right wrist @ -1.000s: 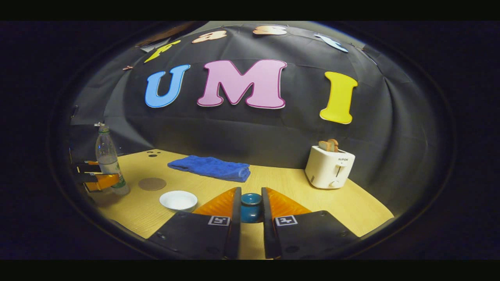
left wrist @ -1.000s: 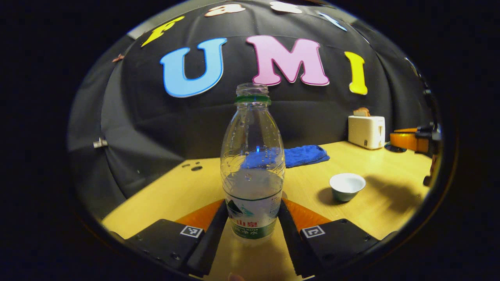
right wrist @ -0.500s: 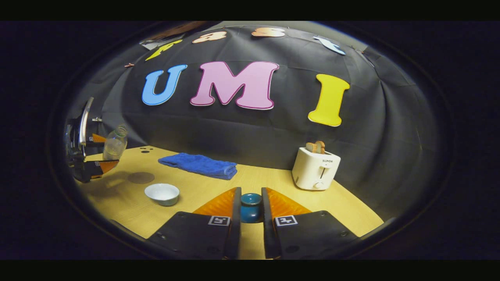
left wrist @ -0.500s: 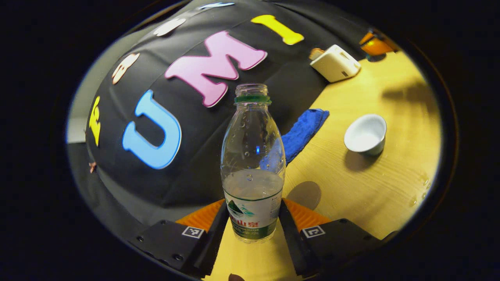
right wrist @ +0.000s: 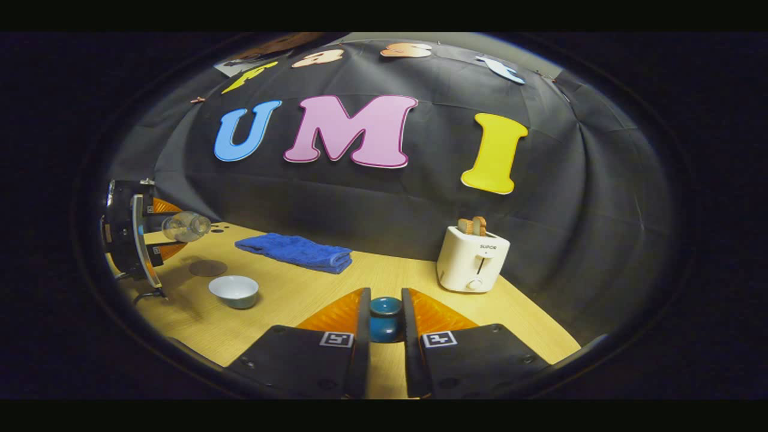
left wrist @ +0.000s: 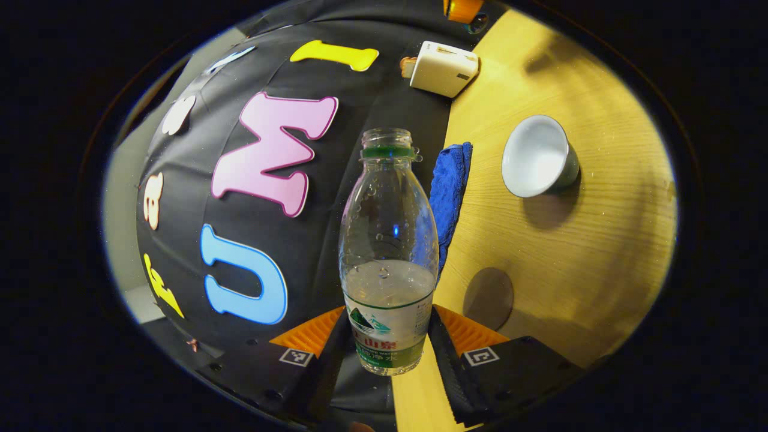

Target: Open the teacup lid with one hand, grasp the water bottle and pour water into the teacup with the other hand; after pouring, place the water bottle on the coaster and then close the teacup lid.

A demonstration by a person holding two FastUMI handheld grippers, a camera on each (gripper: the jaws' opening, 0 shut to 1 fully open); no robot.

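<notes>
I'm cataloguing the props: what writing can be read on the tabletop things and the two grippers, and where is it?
Clear plastic water bottle: printed wrapper, characters too warped to read surely.
White toaster: small dark word on its front, too small to read.
Left gripper and right gripper: black-and-white square code markers, no words.
White teacup, blue teacup lid, blue towel, round brown coaster: no writing.

The bottle base sits hidden between the left gripper's fingers. The lid is half covered by the right gripper's fingers. Behind the bottle, part of the towel is hidden.
</notes>
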